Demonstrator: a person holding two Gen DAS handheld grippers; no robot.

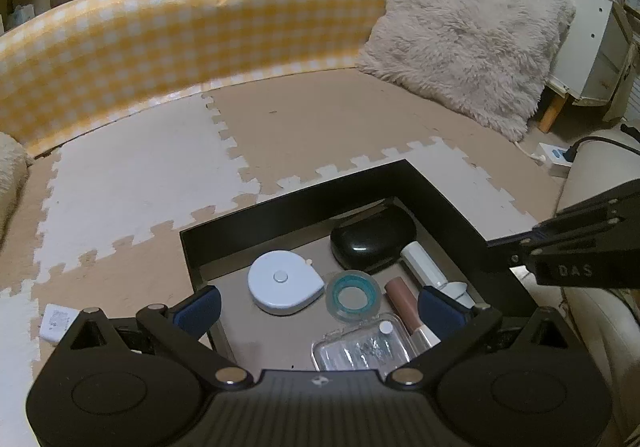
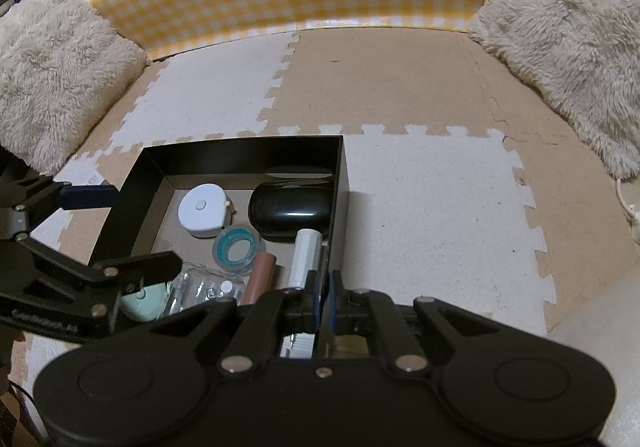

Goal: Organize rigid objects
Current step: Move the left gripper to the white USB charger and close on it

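A black box [image 1: 288, 215] [image 2: 240, 159] stands on the foam mat. Inside lie a white round tape measure [image 1: 282, 287] [image 2: 202, 209], a black case [image 1: 372, 239] [image 2: 292, 213], a teal tape roll [image 1: 352, 297] [image 2: 238, 247], a brown lip gloss [image 1: 404, 303] [image 2: 262, 275], a white tube [image 1: 422, 267] [image 2: 306, 259], a clear plastic case [image 1: 360, 347] [image 2: 208, 287] and a mint object [image 2: 144, 299]. My left gripper [image 1: 320, 307] [image 2: 140, 227] hangs wide open over the box's near left part, holding nothing. My right gripper [image 2: 325, 295] [image 1: 494, 243] is shut on the box's right wall.
A yellow checked bumper [image 1: 180, 27] borders the puzzle mat [image 2: 420, 207] at the back. Fluffy pillows [image 1: 468, 31] [image 2: 48, 67] lean at both sides. A small white packet [image 1: 56, 321] lies left of the box. A power strip [image 1: 554, 157] sits at the right.
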